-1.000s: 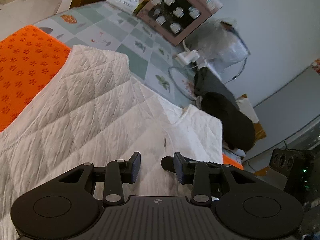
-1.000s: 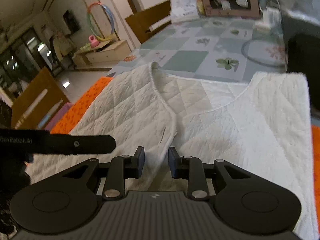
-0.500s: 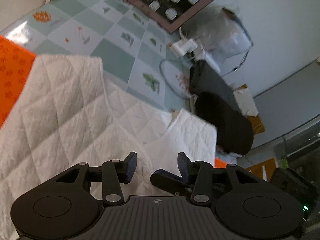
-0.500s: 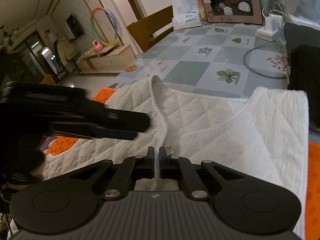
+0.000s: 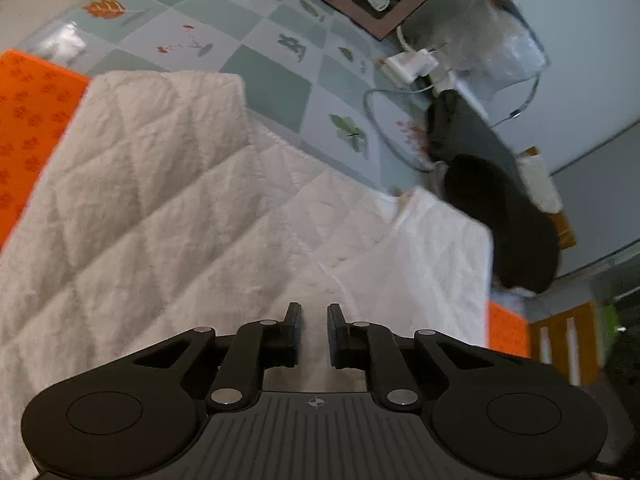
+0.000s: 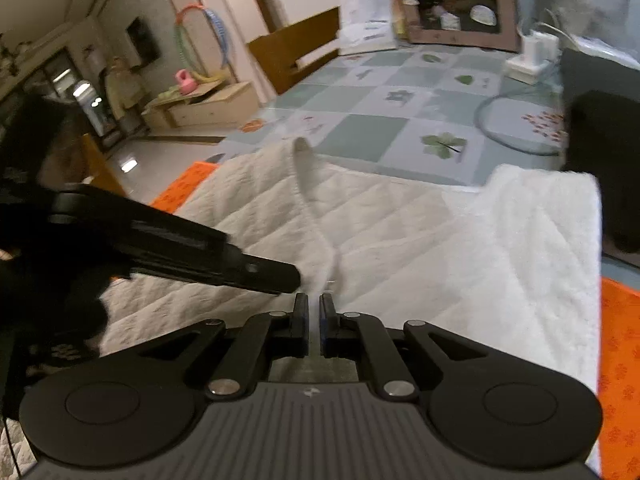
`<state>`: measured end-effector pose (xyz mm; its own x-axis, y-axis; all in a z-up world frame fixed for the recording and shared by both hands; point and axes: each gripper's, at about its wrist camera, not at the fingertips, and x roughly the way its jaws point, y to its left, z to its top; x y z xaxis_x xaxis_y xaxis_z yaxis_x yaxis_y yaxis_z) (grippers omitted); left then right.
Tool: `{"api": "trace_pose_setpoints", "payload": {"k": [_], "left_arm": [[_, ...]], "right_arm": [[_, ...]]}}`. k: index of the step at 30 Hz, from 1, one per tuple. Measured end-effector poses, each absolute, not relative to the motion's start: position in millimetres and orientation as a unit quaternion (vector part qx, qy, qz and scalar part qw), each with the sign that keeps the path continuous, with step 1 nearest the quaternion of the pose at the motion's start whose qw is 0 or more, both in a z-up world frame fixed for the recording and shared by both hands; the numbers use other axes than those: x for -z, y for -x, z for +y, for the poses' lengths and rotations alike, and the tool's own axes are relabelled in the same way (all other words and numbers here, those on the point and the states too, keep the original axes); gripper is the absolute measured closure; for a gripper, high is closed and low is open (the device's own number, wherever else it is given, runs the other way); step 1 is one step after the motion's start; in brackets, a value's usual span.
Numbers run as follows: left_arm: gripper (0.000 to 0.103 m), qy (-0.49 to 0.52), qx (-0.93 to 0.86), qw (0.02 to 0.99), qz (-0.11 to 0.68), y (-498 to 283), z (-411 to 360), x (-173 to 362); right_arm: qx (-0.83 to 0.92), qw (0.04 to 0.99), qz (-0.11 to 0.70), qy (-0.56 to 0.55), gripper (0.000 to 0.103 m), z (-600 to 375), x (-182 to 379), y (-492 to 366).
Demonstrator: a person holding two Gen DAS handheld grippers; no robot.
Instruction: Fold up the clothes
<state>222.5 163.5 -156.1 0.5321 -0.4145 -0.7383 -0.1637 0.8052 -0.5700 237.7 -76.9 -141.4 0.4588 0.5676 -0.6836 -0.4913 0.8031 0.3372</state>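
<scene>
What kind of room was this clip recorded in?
Most likely a home living or dining room: a table under a leaf-print cloth, a wooden chair, and a hula hoop against the wall.

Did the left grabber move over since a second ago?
Yes. In the right wrist view the left gripper has slid rightward across the white quilted vest, from the picture's left edge to the neckline by the right gripper.

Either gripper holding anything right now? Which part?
Right gripper is shut on the white quilted vest at its front opening edge. Left gripper is closing over the fabric beside it; no pinch visible yet.
</scene>
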Motion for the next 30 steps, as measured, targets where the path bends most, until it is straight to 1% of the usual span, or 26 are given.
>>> {"api": "trace_pose_setpoints", "payload": {"k": [2,3,5,7,8,9,10,11,13,14,17,20,25,30], "left_arm": [[0.068,0.315,0.085,0.817,0.476,-224,161,156],[0.065,0.321,0.088,0.815,0.475,-225,161,155],[0.055,0.326,0.093,0.812,0.476,-228,157,154],[0.051,0.313,0.095,0.814,0.480,-233,151,154],[0.051,0.300,0.092,0.816,0.486,-235,148,155],[0.052,0.287,0.090,0.818,0.491,-237,145,156],[0.056,0.280,0.087,0.820,0.491,-237,145,157],[0.067,0.272,0.084,0.823,0.492,-237,144,157],[0.082,0.258,0.075,0.829,0.490,-234,147,157],[0.087,0.270,0.075,0.828,0.485,-232,152,158],[0.094,0.308,0.075,0.825,0.468,-225,165,159],[0.095,0.337,0.076,0.819,0.458,-220,173,162],[0.096,0.369,0.079,0.812,0.445,-216,180,163],[0.096,0.386,0.102,0.810,0.430,-219,180,160]], "right_arm": [[-0.314,0.845,0.427,-0.062,0.093,-80,148,-241],[-0.316,0.841,0.432,-0.071,0.093,-81,151,-243],[-0.327,0.832,0.438,-0.093,0.092,-80,156,-244],[-0.333,0.833,0.433,-0.088,0.093,-75,155,-242],[-0.336,0.833,0.431,-0.085,0.095,-72,155,-241],[-0.339,0.834,0.428,-0.083,0.095,-69,154,-239],[-0.342,0.834,0.425,-0.077,0.095,-66,153,-237],[-0.346,0.835,0.422,-0.072,0.095,-63,151,-235],[-0.349,0.835,0.420,-0.066,0.095,-62,149,-235],[-0.350,0.835,0.420,-0.063,0.095,-62,149,-234],[-0.351,0.835,0.418,-0.070,0.094,-70,146,-238],[-0.332,0.843,0.414,-0.088,0.092,-84,146,-247],[-0.313,0.850,0.412,-0.095,0.092,-89,156,-266],[-0.337,0.840,0.419,-0.070,0.092,-69,165,-265]]}}
